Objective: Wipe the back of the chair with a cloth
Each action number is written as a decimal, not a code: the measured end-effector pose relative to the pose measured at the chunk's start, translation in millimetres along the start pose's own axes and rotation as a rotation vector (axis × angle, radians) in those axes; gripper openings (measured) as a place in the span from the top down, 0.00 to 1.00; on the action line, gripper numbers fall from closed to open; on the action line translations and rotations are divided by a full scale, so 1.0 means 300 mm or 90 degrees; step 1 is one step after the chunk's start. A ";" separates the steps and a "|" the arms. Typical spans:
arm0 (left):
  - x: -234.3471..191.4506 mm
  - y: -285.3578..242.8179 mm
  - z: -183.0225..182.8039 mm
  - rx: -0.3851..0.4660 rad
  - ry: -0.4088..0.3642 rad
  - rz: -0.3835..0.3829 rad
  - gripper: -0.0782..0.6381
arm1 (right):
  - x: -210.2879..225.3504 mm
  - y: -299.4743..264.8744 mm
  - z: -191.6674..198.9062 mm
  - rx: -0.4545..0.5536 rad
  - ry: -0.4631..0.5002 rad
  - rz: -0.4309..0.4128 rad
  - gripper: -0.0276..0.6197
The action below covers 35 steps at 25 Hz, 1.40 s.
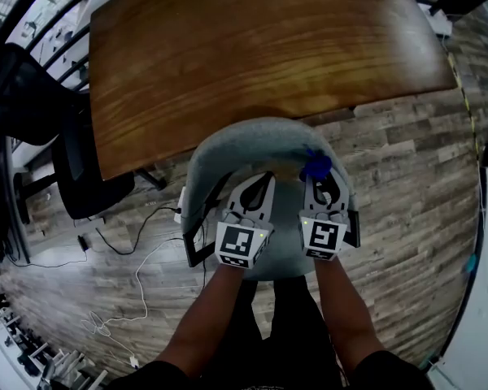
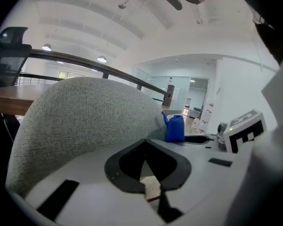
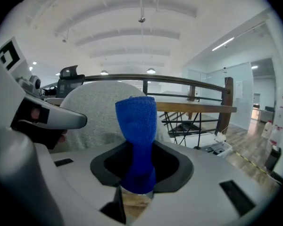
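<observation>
In the head view your right gripper (image 1: 324, 184) holds the bunched blue cloth (image 1: 315, 166) at the rim of the curved grey fabric chair back (image 1: 252, 140), ready to wipe; in the left gripper view your left gripper (image 2: 146, 165) is pressed together and empty, merely alongside; in the right gripper view the jaws pinch the cloth's base, freeing its tip.

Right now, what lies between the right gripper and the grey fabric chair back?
Only the blue knitted cloth, pinched by the right gripper, seen in the right gripper view.

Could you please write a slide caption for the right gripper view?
Right hand-held gripper clamps a blue cloth upright before the grey chair back.
</observation>
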<state>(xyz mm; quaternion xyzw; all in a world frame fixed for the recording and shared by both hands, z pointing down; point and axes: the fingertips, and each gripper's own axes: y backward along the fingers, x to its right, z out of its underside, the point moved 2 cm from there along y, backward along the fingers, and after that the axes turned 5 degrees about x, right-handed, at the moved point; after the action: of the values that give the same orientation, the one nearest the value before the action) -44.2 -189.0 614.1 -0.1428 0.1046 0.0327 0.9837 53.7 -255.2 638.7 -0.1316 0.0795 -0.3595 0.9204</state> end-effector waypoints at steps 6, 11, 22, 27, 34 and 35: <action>-0.080 0.088 0.043 -0.005 0.019 -0.037 0.88 | -0.226 -0.006 0.013 0.003 0.004 -0.125 0.77; -0.183 0.185 0.101 -0.012 0.039 -0.098 0.88 | -0.418 -0.029 0.025 0.005 0.020 -0.214 0.77; -0.360 0.421 0.236 -0.018 0.109 -0.253 0.88 | -0.752 -0.039 0.124 -0.017 0.044 -0.376 0.77; -0.396 0.471 0.264 -0.006 0.123 -0.306 0.88 | -0.813 -0.060 0.141 -0.011 0.070 -0.417 0.77; -0.416 0.486 0.269 0.020 0.133 -0.315 0.88 | -0.876 -0.107 0.162 -0.004 0.087 -0.430 0.77; -0.417 0.485 0.272 0.020 0.134 -0.316 0.88 | -0.880 -0.118 0.165 -0.004 0.085 -0.424 0.77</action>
<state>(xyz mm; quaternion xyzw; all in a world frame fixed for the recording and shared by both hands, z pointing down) -164.0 -30.4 677.7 -0.1511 0.1685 -0.2263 0.9474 -149.4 -90.9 710.1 -0.1292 0.0932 -0.6481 0.7447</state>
